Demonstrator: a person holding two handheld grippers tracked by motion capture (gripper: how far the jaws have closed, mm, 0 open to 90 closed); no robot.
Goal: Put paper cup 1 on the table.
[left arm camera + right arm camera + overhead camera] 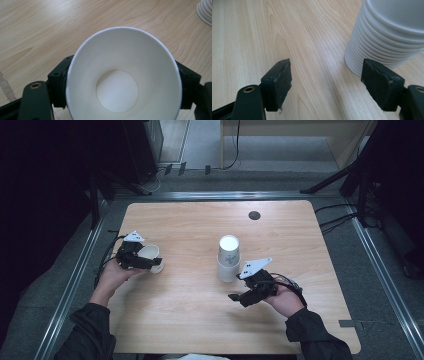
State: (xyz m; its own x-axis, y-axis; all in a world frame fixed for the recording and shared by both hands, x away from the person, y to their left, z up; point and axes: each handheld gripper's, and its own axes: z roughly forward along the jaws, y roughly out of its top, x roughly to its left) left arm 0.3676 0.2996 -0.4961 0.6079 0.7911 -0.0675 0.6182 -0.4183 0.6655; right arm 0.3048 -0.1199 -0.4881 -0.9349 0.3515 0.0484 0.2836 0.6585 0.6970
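A single white paper cup [149, 253] sits between the jaws of my left gripper [150, 262] at the table's left side, tipped so its mouth faces the gripper's camera. In the left gripper view the cup [120, 75] has a black pad [60, 82] against each side of its wall; the gripper is shut on it. A stack of white paper cups [228, 260] stands upright mid-table. My right gripper [239, 299] hovers just in front of and right of that stack, open. In the right gripper view the stack [387, 37] stands beyond the right jaw, with only bare wood between the fingers [278, 82].
The wooden table [200, 320] has a dark round grommet [254, 215] near its far edge. Metal rails run along both sides of the table. Black stands and cables stand on the floor behind it.
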